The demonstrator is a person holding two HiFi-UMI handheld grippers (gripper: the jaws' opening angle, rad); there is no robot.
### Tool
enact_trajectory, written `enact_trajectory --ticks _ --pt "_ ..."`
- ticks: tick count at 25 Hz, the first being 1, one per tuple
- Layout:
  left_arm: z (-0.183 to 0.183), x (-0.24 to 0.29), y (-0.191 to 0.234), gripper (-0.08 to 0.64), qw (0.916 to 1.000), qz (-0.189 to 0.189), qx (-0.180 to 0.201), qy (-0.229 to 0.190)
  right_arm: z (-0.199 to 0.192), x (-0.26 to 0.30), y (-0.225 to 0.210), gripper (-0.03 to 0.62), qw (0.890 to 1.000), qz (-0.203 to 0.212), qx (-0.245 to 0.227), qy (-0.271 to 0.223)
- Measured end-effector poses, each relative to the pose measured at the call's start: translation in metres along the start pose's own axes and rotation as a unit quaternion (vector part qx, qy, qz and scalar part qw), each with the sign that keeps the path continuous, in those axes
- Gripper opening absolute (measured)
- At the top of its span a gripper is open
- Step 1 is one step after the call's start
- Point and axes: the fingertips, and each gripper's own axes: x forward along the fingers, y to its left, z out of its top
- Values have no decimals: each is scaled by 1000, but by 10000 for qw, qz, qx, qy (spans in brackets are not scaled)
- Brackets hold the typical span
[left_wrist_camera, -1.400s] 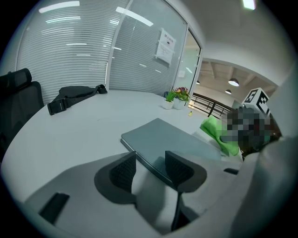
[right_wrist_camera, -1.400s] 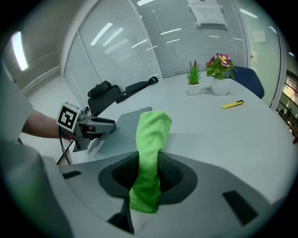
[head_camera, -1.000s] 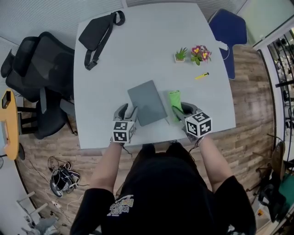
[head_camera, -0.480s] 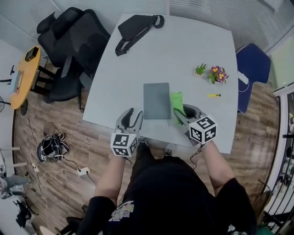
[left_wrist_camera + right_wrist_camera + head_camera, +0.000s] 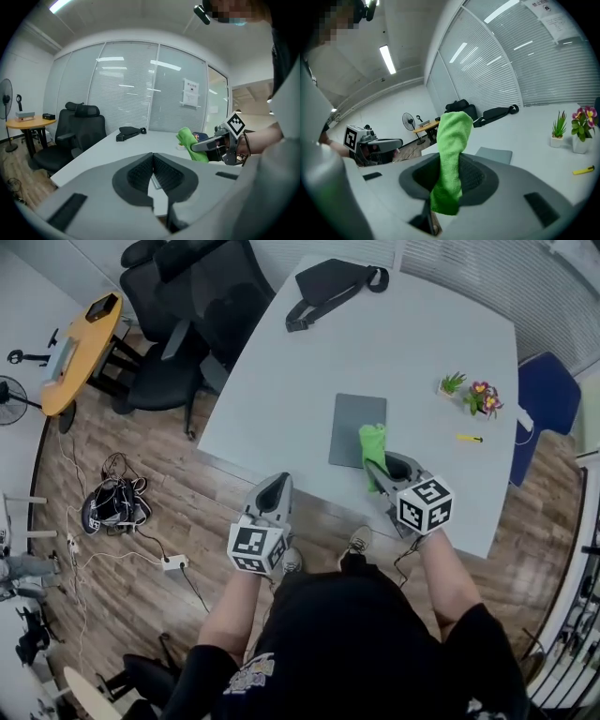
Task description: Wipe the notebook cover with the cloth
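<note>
Nearest us, the left tongs (image 5: 278, 482) sit off the worktop's near edge, over the wood floor (image 5: 141, 446). They've just closed: pads meet tip to tip w/ nothing btwn them. The right tongs (image 5: 377, 465) are over the near edge of the worktop (image 5: 412, 343), clamped on the green cloth (image 5: 373, 441). The cloth is pinched mid-length, one end sticking up past the tips, the other hanging below. From the head view the cloth overlaps the near right corner of the notebook (image 5: 352, 426); we can't tell if it touches the cover.

The notebook is grey, closed and flat, just in from the near edge, approx mid-width. Toward the right edge lies a yellow marker (image 5: 469, 438). Just beyond it are a small green plant (image 5: 452, 383) and a flower pot (image 5: 483, 397), side by side. At the far edge lies a black bag (image 5: 333, 282) w/ its strap trailing toward the left edge.

Off the left edge stand black office chairs (image 5: 202, 324), w/ a round yellow table (image 5: 84, 343) further out. A blue chair (image 5: 547, 395) stands past the right edge.
</note>
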Motion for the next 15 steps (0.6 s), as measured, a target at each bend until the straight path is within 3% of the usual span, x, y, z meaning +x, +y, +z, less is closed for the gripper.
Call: enact_trajectory --ticks 4,8,15 --pt "-6 -22 15 5 9996 -278 29 86 -6 9 34 110 9997 -185 100 -83" --pt "-9 -44 27 6 9963 -833 182 138 -15 12 72 110 9978 -579 238 -229" --pt "-15 -68 12 6 9792 -1994 368 79 -38 -31 118 110 9832 -1660 477 -591"
